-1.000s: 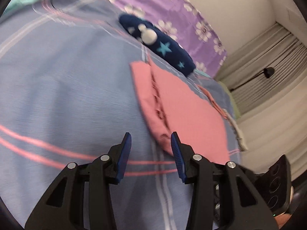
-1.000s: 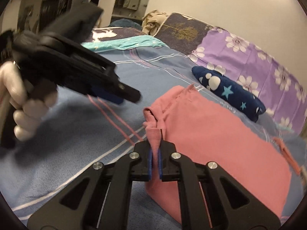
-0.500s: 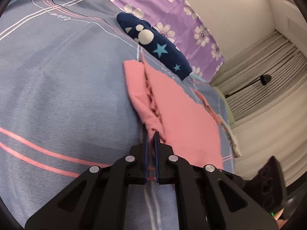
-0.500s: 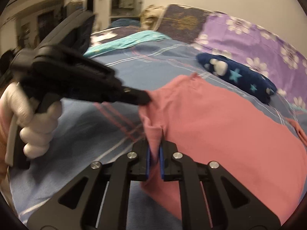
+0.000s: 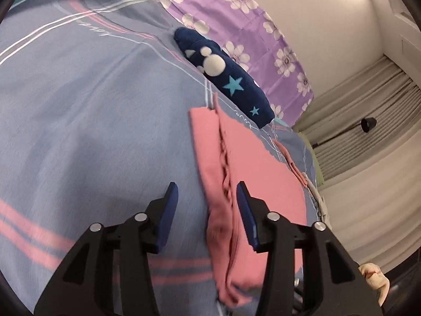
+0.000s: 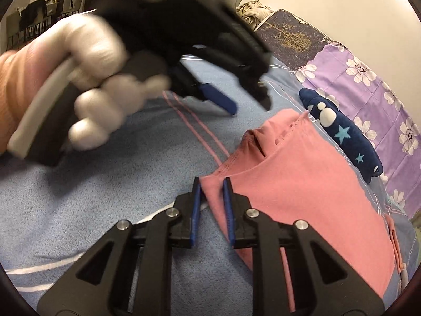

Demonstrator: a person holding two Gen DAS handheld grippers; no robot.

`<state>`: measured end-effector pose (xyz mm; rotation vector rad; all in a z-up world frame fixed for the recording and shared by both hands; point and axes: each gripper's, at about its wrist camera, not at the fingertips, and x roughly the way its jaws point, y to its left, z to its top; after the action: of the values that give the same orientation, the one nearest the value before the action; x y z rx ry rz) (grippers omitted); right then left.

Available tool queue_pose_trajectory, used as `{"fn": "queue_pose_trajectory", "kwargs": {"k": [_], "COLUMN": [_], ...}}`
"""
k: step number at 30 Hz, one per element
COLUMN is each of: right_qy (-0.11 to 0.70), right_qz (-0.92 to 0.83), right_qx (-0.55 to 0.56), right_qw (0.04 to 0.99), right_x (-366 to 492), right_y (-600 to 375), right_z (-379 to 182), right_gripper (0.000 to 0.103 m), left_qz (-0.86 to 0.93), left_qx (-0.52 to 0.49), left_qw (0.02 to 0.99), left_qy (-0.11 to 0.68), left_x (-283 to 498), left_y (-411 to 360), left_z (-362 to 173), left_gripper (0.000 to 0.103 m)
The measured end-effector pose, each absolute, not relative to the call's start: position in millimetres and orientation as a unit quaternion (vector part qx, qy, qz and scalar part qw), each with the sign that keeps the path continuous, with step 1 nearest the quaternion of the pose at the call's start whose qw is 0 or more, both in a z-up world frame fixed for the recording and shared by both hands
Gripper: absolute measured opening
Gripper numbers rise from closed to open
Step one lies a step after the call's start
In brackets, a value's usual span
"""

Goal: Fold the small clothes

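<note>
The pink garment (image 6: 302, 184) lies spread on the bed (image 5: 92, 131), its folded waistband edge running between and just ahead of both sets of fingers. The left gripper (image 5: 208, 208) has its fingers apart and opening; the pink edge sits between them, nearer the right-hand pad, and nothing presses on it. The right gripper (image 6: 212, 205) is also opening, its fingers a little apart with a corner of the pink cloth between them, seemingly loose rather than pinched.

By the look of it, one fold along that edge is laid down and both grippers are letting go; the broad body of the garment beyond the fingers is flat and unfolded, so the further folds to make it compact are probably left.

Past the fingers, touching or just beside the garment's far side, lies a navy star-print piece (image 5: 226, 76), then a purple flowered cover (image 5: 250, 26). In the right wrist view the person's gloved hand (image 6: 100, 79) with the left gripper hangs above the cloth, close enough to crowd the next reach.
</note>
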<state>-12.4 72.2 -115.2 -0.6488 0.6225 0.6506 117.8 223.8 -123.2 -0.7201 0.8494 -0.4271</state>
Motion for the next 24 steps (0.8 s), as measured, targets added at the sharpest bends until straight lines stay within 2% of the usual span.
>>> {"fn": "queue_pose_trajectory", "kwargs": {"k": [4, 6, 7, 8, 11, 13, 16, 19, 21, 23, 24], "right_qy": [0.289, 0.286, 0.286, 0.285, 0.281, 0.281, 0.288, 0.288, 0.288, 0.288, 0.288], "right_qz": [0.303, 0.299, 0.298, 0.297, 0.296, 0.298, 0.302, 0.304, 0.304, 0.304, 0.304], "right_qx": [-0.321, -0.328, -0.33, -0.332, -0.333, -0.33, -0.326, -0.324, -0.324, -0.323, -0.322], "right_qw": [0.849, 0.849, 0.849, 0.849, 0.85, 0.851, 0.848, 0.849, 0.849, 0.849, 0.849], "right_x": [-11.9, -13.2, -16.7, -17.2, -17.1, -17.3, -13.9, -12.3, -11.5, -11.1, -11.1], "right_y": [73.5, 75.3, 77.2, 77.5, 76.4, 75.4, 74.4, 73.6, 73.2, 72.9, 72.9], "right_z": [-118.2, -119.9, -120.4, -120.8, -120.8, -120.6, -121.2, -121.3, -121.4, -121.5, -121.7], "right_gripper": [0.018, 0.018, 0.018, 0.018, 0.018, 0.018, 0.018, 0.018, 0.018, 0.018, 0.018], "left_qz": [-0.198, -0.191, -0.183, -0.171, -0.169, -0.156, -0.135, -0.136, -0.135, -0.137, -0.144], "left_qx": [-0.317, -0.322, -0.324, -0.327, -0.358, -0.316, -0.277, -0.304, -0.325, -0.321, -0.316], "left_qw": [0.823, 0.824, 0.826, 0.828, 0.839, 0.867, 0.868, 0.858, 0.855, 0.857, 0.859], "left_qy": [0.428, 0.426, 0.423, 0.422, 0.373, 0.352, 0.389, 0.391, 0.381, 0.379, 0.377], "left_x": [165.5, 189.6, 195.1, 202.5, 196.3, 187.9, 193.9, 192.2, 188.9, 183.6, 179.5], "left_y": [206.2, 202.7, 203.9, 205.1, 213.1, 208.7, 205.2, 217.3, 227.0, 230.4, 230.4], "left_z": [-126.0, -128.5, -128.6, -128.6, -113.8, -102.6, -121.1, -131.0, -126.3, -119.3, -113.5], "left_gripper": [0.051, 0.048, 0.022, 0.001, 0.001, 0.0, 0.001, 0.004, 0.014, 0.034, 0.039]}}
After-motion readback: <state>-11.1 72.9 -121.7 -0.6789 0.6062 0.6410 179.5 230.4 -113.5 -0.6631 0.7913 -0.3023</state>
